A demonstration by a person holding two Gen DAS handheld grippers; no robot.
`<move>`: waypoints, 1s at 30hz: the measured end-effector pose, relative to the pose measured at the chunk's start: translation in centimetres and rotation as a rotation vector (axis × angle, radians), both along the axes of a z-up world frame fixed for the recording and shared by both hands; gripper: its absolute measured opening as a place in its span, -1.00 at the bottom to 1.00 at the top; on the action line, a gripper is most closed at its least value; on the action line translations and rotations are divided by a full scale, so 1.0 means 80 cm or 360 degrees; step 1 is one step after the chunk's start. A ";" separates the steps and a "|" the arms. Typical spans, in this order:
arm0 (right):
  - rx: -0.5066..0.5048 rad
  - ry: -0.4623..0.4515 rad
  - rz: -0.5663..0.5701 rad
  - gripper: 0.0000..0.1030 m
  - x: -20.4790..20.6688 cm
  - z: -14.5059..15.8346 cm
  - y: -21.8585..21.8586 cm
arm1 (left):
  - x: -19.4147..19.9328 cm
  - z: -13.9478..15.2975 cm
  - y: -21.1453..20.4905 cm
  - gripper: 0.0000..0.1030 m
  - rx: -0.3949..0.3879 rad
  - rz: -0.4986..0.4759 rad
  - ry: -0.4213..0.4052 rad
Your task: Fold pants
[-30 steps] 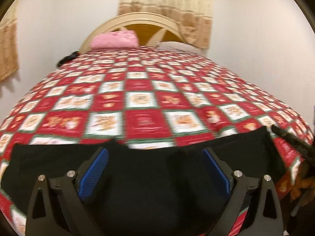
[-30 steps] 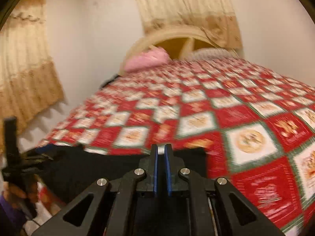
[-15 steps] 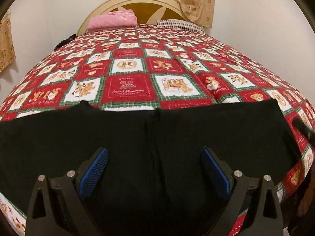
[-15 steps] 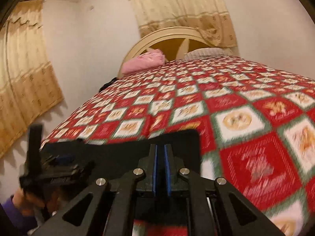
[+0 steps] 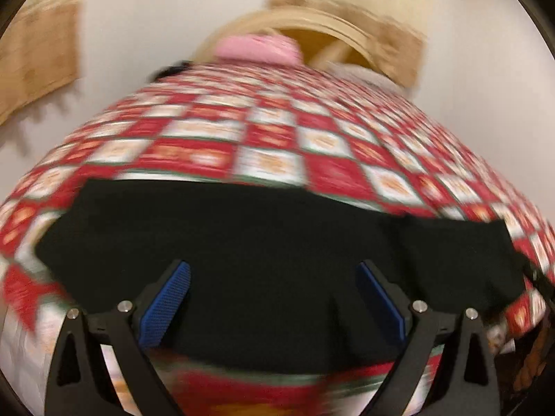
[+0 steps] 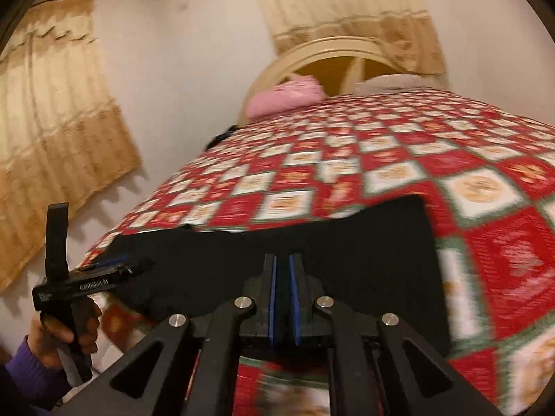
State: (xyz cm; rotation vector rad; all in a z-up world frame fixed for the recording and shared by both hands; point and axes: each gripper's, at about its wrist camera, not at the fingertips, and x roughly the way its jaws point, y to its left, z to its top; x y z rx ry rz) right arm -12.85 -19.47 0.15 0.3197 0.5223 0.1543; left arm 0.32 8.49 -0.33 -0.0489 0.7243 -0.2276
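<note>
Black pants point(image 5: 277, 242) lie flat across the near edge of a bed with a red and white checked quilt point(image 5: 270, 145). My left gripper point(image 5: 274, 298) is open, its blue pads spread wide over the pants' near edge. In the right wrist view the pants point(image 6: 347, 242) form a dark band, and my right gripper point(image 6: 281, 298) hangs over their near edge with its blue pads almost together; whether cloth is between them is hidden. The left gripper also shows in the right wrist view point(image 6: 104, 270), at the pants' left end.
A pink pillow point(image 6: 284, 98) and a pale pillow point(image 6: 392, 81) lie by the cream headboard point(image 6: 347, 48). Beige curtains point(image 6: 52, 138) hang on the left wall and behind the bed. White walls stand close on both sides. A small dark object point(image 6: 222, 137) lies at the quilt's far left.
Both views have shifted and blurred. The left gripper has drawn back and tilted, so the pants look smaller and further forward. The right gripper stays shut over the pants' near edge.
</note>
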 end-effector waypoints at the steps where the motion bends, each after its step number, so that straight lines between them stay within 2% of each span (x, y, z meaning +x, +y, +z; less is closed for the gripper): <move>1: 0.0016 0.0007 0.0058 -0.85 0.008 -0.002 0.017 | -0.002 0.005 0.027 0.91 -0.0008 0.0097 -0.0025; 4: 0.0020 0.0031 0.0199 -0.85 0.033 -0.005 0.063 | -0.008 0.011 0.109 0.91 -0.0029 0.0434 -0.0073; 6: 0.0028 0.0028 0.0276 -0.85 0.036 -0.006 0.091 | -0.010 0.005 0.158 0.91 -0.0093 0.0627 -0.0033; 9: 0.0017 0.0042 0.0414 -0.85 0.036 -0.009 0.126 | -0.013 -0.008 0.201 0.88 -0.0292 0.0737 0.0021; 10: -0.0021 0.0048 0.0454 -0.85 0.033 -0.010 0.137 | -0.012 -0.013 0.207 0.82 -0.0345 0.0741 0.0031; 12: -0.0088 0.0053 0.0490 -0.85 0.031 -0.014 0.151 | -0.004 -0.021 0.209 0.73 -0.0375 0.0722 0.0048; 16: -0.0081 0.0063 0.0473 -0.85 0.029 -0.014 0.149 | 0.021 -0.039 0.196 0.57 -0.0335 0.0696 0.0091; 18: -0.0053 0.0070 0.0444 -0.85 0.029 -0.013 0.143 | 0.033 -0.051 0.191 0.54 -0.0349 0.0712 0.0164; 21: -0.0008 0.0090 0.0398 -0.85 0.031 -0.016 0.133 | 0.038 -0.049 0.179 0.53 -0.0274 0.0724 0.0141; 23: 0.0005 0.0103 0.0382 -0.85 0.030 -0.017 0.129 | 0.040 -0.047 0.178 0.28 -0.0276 0.0718 0.0144; 24: 0.0014 0.0110 0.0374 -0.85 0.030 -0.017 0.127 | 0.040 -0.045 0.177 0.01 -0.0277 0.0704 0.0142; 26: 0.0036 0.0112 0.0346 -0.85 0.031 -0.018 0.122 | 0.039 -0.044 0.176 -0.19 -0.0258 0.0671 0.0135; 27: 0.0046 0.0110 0.0340 -0.85 0.030 -0.018 0.119 | 0.039 -0.044 0.177 -0.44 -0.0276 0.0646 0.0129; 28: 0.0056 0.0106 0.0331 -0.85 0.030 -0.017 0.117 | 0.041 -0.046 0.179 -0.52 -0.0328 0.0603 0.0137; 30: 0.0053 0.0102 0.0309 -0.85 0.029 -0.018 0.112 | 0.043 -0.047 0.181 -0.55 -0.0373 0.0600 0.0137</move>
